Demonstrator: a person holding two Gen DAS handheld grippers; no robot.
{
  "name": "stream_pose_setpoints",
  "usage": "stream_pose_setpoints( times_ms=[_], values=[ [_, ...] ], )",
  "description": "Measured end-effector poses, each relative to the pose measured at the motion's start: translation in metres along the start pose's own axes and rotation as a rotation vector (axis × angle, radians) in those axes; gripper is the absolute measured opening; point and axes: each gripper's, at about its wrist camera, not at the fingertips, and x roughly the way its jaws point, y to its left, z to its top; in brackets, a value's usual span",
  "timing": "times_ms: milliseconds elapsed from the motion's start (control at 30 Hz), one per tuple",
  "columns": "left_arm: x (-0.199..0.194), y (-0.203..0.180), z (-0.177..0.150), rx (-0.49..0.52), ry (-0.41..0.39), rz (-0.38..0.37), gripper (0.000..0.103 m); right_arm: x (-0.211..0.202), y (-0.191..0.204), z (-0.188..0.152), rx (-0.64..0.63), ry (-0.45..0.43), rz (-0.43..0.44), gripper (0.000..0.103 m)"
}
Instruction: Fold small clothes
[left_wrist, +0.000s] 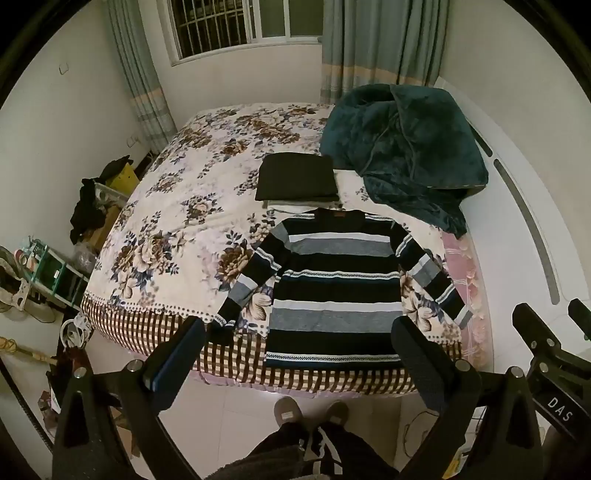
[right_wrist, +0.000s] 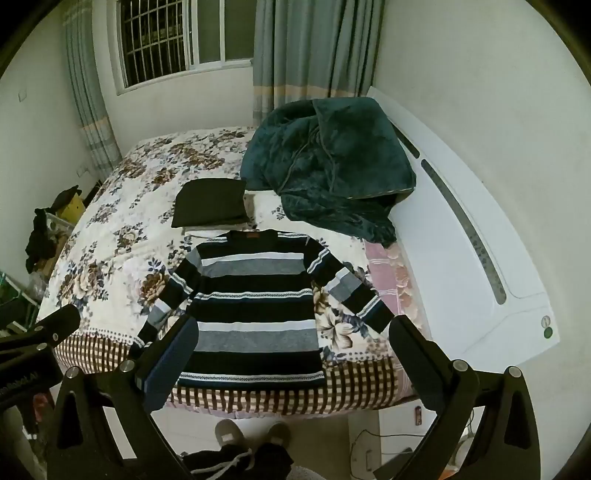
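A striped sweater in black, grey and white (left_wrist: 334, 291) lies spread flat, sleeves out, at the near edge of the bed; it also shows in the right wrist view (right_wrist: 255, 306). Behind it sits a folded dark garment (left_wrist: 297, 177) on other folded pieces, also in the right wrist view (right_wrist: 210, 203). My left gripper (left_wrist: 299, 363) is open and empty, held above the floor in front of the sweater's hem. My right gripper (right_wrist: 293, 360) is open and empty, at the same height beside it.
The bed has a floral quilt (left_wrist: 177, 221) with a checked border. A dark green plush blanket (left_wrist: 402, 147) is heaped at the back right. A white headboard (right_wrist: 461, 229) runs along the right. Cluttered shelves and clothes (left_wrist: 88, 206) stand at the left. My slippered feet (left_wrist: 310, 410) are on the tiled floor.
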Motion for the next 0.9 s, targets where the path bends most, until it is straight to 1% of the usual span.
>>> stream_pose_setpoints(
  times_ms=[533, 767, 900],
  values=[
    [-0.0004, 0.0004, 0.0000, -0.005, -0.009, -0.004, 0.103, -0.0005, -0.0050, -0.0001, -0.005, -0.003, 0.005, 0.103],
    [-0.0009, 0.0011, 0.0002, -0.008, -0.013, -0.006, 0.103, -0.0024, 0.0026, -0.0003, -0.004, -0.008, 0.007, 0.103],
    [-0.0011, 0.0012, 0.0000, -0.008, -0.015, -0.007, 0.103, -0.0095, 0.0037, 0.0063, -0.010, -0.011, 0.010, 0.103]
  ],
)
